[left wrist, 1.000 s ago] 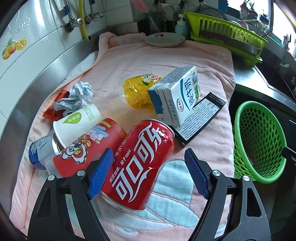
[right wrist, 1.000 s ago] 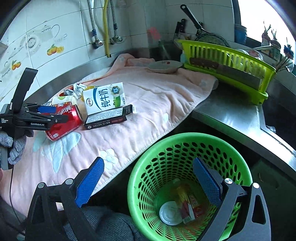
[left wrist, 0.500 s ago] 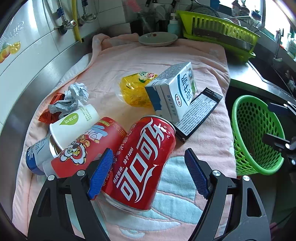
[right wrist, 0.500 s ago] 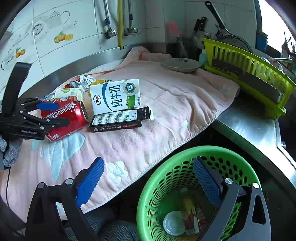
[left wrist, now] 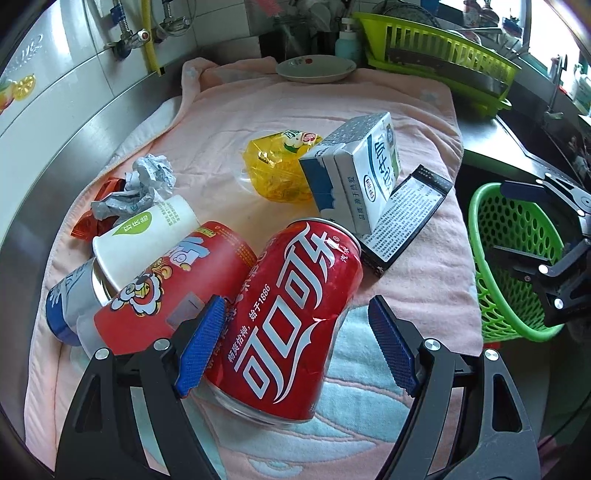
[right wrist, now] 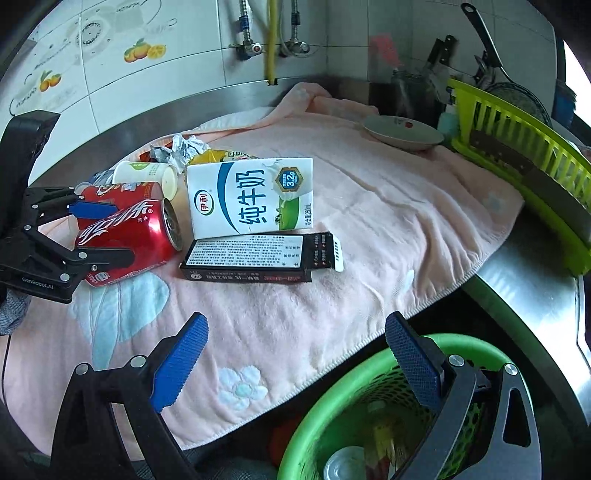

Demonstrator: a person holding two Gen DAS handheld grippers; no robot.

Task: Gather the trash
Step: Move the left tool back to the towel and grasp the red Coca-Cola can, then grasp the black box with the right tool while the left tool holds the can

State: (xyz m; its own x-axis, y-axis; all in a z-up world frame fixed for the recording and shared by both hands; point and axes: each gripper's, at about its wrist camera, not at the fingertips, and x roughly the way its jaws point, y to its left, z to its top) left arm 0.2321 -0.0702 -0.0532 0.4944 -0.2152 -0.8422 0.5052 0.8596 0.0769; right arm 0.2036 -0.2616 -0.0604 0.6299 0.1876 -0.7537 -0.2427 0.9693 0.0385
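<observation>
In the left wrist view the open left hand-held gripper (left wrist: 295,343) straddles the red can (left wrist: 284,317) lying at 6 o'clock on the desk, and it may roll when squeezed; in the right wrist view the open, empty right hand-held gripper (right wrist: 295,365) hovers near the green basket (right wrist: 332,402) at 5 o'clock and could tip it.

White tiled wall (right wrist: 192,55) with fruit decals, steel counter (right wrist: 524,280), bright window (left wrist: 532,22)

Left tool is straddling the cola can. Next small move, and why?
Probably close the left tool on the cola can. The can lies between its open pads; the left pad looks to be against the can, the right one stands clear. The right tool is empty, near the green basket.
</observation>
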